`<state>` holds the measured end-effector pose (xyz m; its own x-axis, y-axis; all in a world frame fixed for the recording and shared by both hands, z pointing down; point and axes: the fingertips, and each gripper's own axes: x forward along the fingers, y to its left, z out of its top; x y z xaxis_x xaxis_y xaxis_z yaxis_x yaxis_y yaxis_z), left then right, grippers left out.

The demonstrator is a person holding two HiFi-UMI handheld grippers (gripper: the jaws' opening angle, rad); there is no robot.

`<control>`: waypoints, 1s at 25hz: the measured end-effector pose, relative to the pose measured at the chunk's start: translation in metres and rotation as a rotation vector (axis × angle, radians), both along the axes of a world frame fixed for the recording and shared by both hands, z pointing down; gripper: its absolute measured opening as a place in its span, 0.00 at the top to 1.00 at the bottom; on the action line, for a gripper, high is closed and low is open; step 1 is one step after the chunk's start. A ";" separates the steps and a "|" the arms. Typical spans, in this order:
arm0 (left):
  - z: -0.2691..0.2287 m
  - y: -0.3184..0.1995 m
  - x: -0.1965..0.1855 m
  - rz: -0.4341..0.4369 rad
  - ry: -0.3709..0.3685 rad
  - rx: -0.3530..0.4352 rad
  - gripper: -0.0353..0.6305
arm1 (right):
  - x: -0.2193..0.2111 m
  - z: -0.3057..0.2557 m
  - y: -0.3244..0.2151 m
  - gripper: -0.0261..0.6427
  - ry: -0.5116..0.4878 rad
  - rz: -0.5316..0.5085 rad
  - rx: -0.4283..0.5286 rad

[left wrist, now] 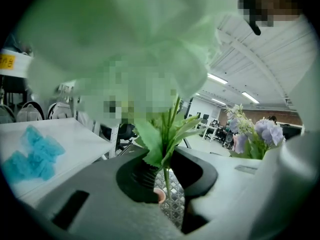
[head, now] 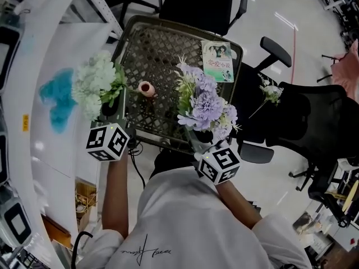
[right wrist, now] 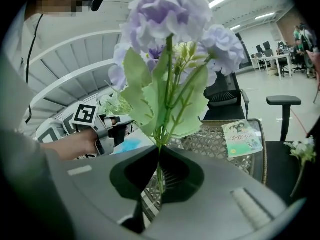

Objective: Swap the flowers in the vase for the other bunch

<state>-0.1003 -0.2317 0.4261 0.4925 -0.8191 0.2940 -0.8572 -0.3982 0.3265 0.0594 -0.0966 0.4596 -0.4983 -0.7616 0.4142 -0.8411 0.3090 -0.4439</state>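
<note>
The small pink vase (head: 146, 88) is sitting on the dark woven-lattice tabletop (head: 162, 43), between the two bunches and touching neither. To its left, the pale green and white artificial flower bunch (head: 96, 86) is standing upright in the left gripper (left wrist: 167, 171). That gripper's jaws are standing partly closed around the bunch's thin green stems and lower leaves. The stems are running down through the gap between the ridged pads, and the vase's pink rim is showing just beyond them. To the right of the vase, the lilac artificial flower bunch (head: 206, 105) is rising from the right gripper (right wrist: 157, 170). Its jaws are drawn almost together and are pinching the slim green stem at their tips, with the blooms and broad leaves spreading above. Both bunches are hanging over the near edge of the tabletop. A green-covered booklet (head: 217, 60) is lying at the tabletop's far right corner. Beside the tabletop on the right, a small white flower sprig (head: 271, 91) is lying on the seat of a black office chair (head: 252, 116). On the white surface (head: 33, 150) at the left, a turquoise patch (head: 56, 97) is showing, too blurred to identify.
</note>
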 end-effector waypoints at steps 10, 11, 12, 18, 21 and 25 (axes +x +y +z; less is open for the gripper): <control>0.007 -0.008 -0.003 -0.012 -0.044 0.004 0.84 | 0.008 0.004 -0.001 0.93 -0.025 0.009 -0.015; 0.008 -0.009 -0.003 -0.013 -0.046 0.001 0.84 | 0.009 0.004 -0.001 0.93 -0.025 0.011 -0.015; 0.010 -0.010 -0.002 -0.013 -0.047 -0.002 0.84 | 0.010 0.004 -0.001 0.93 -0.025 0.013 -0.015; 0.018 -0.011 0.001 -0.010 -0.052 -0.014 0.84 | 0.016 0.005 0.001 0.93 -0.042 0.026 -0.017; 0.021 -0.012 0.004 -0.008 -0.060 -0.018 0.84 | 0.019 0.005 0.001 0.93 -0.050 0.030 -0.016; 0.027 -0.015 0.001 -0.012 -0.066 -0.023 0.84 | 0.019 0.005 0.000 0.93 -0.051 0.029 -0.013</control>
